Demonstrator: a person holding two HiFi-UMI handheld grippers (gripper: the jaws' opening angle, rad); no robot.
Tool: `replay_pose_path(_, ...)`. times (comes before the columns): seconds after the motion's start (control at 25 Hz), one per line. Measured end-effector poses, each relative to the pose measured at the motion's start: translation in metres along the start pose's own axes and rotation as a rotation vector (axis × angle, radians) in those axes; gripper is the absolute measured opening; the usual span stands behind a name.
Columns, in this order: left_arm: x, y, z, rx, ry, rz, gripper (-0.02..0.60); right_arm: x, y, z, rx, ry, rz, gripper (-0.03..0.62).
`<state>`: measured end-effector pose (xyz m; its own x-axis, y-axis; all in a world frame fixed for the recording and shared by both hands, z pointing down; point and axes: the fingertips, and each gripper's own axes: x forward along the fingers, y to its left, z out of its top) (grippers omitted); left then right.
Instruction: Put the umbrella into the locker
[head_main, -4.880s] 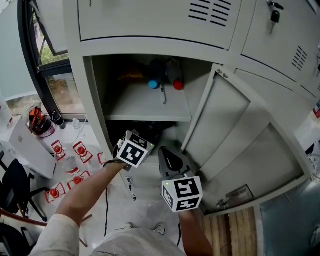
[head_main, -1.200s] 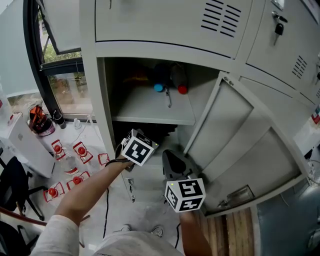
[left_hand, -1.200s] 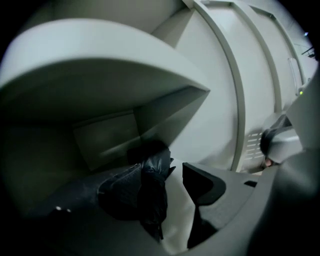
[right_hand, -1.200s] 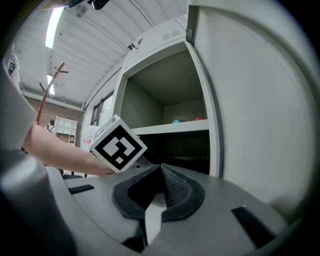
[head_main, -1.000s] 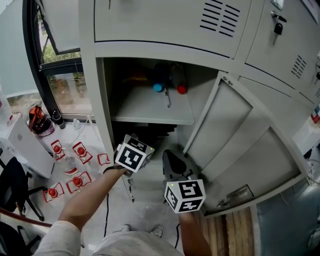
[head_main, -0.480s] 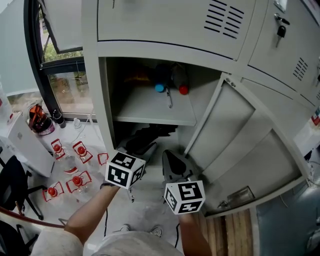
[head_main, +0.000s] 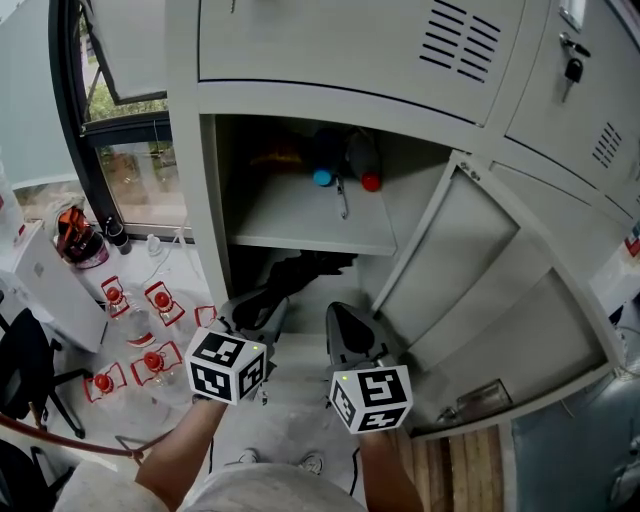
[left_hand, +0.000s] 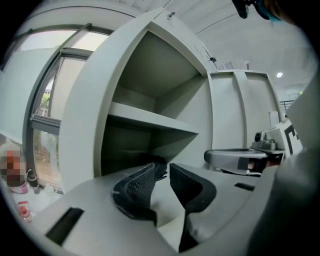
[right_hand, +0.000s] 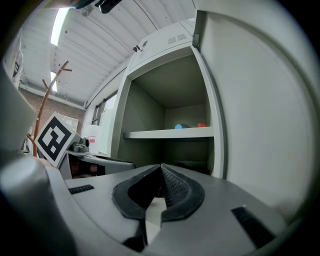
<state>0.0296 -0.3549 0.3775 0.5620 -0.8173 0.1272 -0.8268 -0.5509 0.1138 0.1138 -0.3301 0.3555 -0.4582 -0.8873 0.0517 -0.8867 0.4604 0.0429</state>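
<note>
below the shelf (head_main: 300, 215) of the open grey metal locker (head_main: 190, 200), the black folded umbrella (head_main: 300, 272) lies half lost in shadow. left hand-held gripper (left_hand: 162, 172): jaws just closing, narrow, nothing between. right hand-held gripper (right_hand: 161, 172): jaws together, empty.

Daylit, fisheye edges, dim locker (head_main: 300, 215) interior

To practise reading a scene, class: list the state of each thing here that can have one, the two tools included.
Locker door: swung open.
Upper door: shut.
Umbrella: folded, lying under the shelf.
Left tool: jaws slightly apart, just been closing, nothing between them.
Right tool: shut, empty.
Key: in the next door.
</note>
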Motion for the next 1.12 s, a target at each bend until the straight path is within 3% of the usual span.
replay_pose_path(0.56, -0.012, -0.005, 0.002, -0.019, -0.014, 0.027, 0.015, 0.002, 0.012, -0.006, -0.024, 0.025, 0.017, 0.003)
replay_pose_path(1.12, -0.012, -0.005, -0.004, -0.007, -0.003, 0.034, 0.008, 0.003, 0.016, -0.010, -0.025, 0.031, 0.026, 0.003)
